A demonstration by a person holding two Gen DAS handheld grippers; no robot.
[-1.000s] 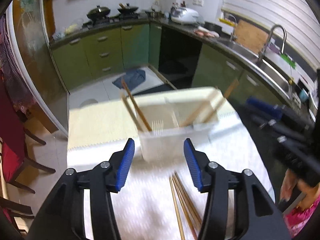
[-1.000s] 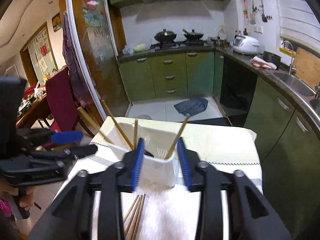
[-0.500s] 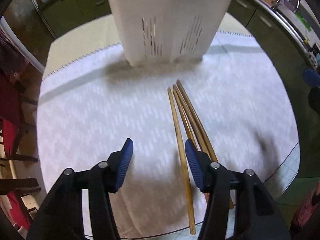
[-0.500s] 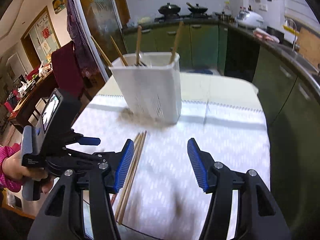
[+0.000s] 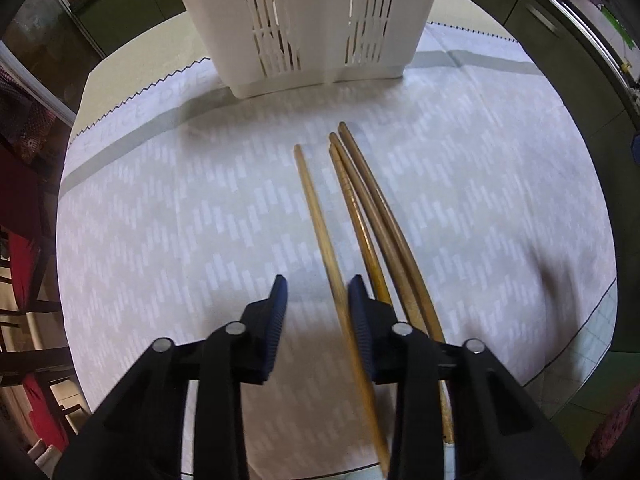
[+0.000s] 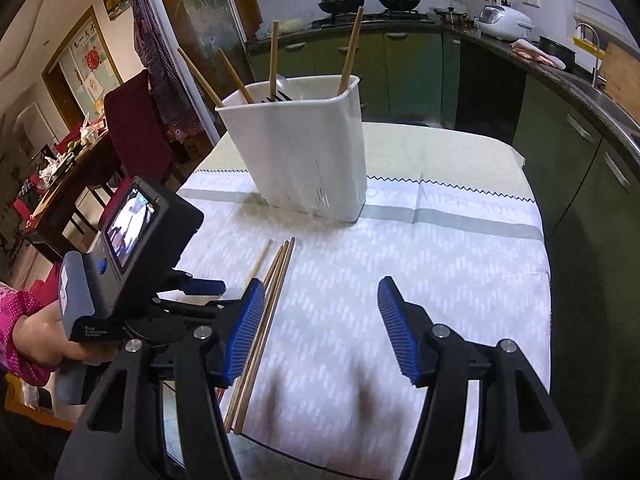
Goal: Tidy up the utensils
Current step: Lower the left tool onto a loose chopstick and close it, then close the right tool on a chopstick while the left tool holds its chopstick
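The chopsticks [image 5: 320, 216] are light brown wood, and the holder [image 5: 316, 20] is white with slits. The cloth [image 5: 180, 220] is white with pale dashes, a grey stripe and a zigzag edge. Both tools are black with blue pads [image 6: 244, 332].

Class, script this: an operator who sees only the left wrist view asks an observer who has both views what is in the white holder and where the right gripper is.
Operator: My view cuts off the white holder at the top. What's inside?
Observer: Four chopsticks stand in it, leaning out over the rim, and dark fork tines show among them.
Operator: And the right gripper? I can't see it.
Observer: It is over bare cloth, beside the loose chopsticks. Its jaws are opening with nothing between them.
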